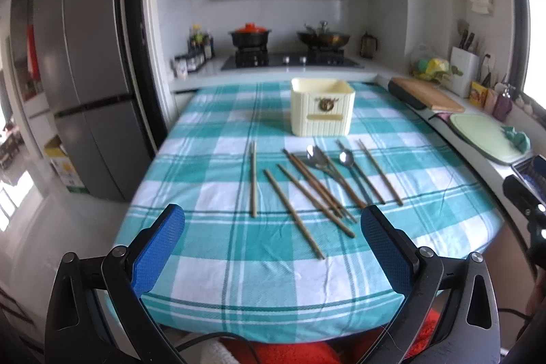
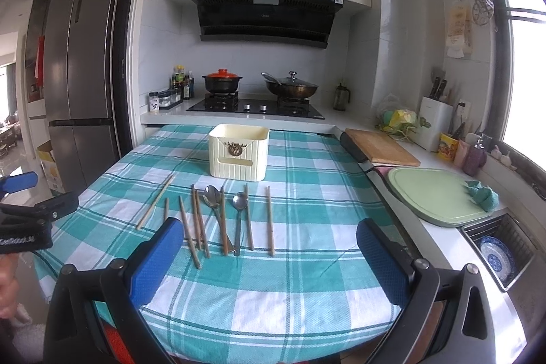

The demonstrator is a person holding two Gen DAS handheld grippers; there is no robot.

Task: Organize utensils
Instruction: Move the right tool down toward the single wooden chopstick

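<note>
A cream utensil holder (image 1: 322,106) (image 2: 238,149) stands upright at the far middle of the checked tablecloth (image 1: 211,248) (image 2: 307,295). In front of it lie several wooden chopsticks (image 1: 292,214) (image 2: 270,220) and two metal spoons (image 1: 346,158) (image 2: 239,202), one larger spoon (image 1: 315,156) (image 2: 211,195) among them. One chopstick pair (image 1: 253,178) (image 2: 155,202) lies apart on the left. My left gripper (image 1: 273,220) is open above the table's near edge, short of the utensils. My right gripper (image 2: 269,237) is open too, with the chopsticks' near ends between its blue pads, nothing held.
A counter runs along the right with a wooden cutting board (image 2: 380,146), a green board (image 2: 436,195) and a sink rack holding a blue plate (image 2: 496,258). A stove with pots (image 2: 254,104) is behind the table. A fridge (image 2: 82,70) stands left.
</note>
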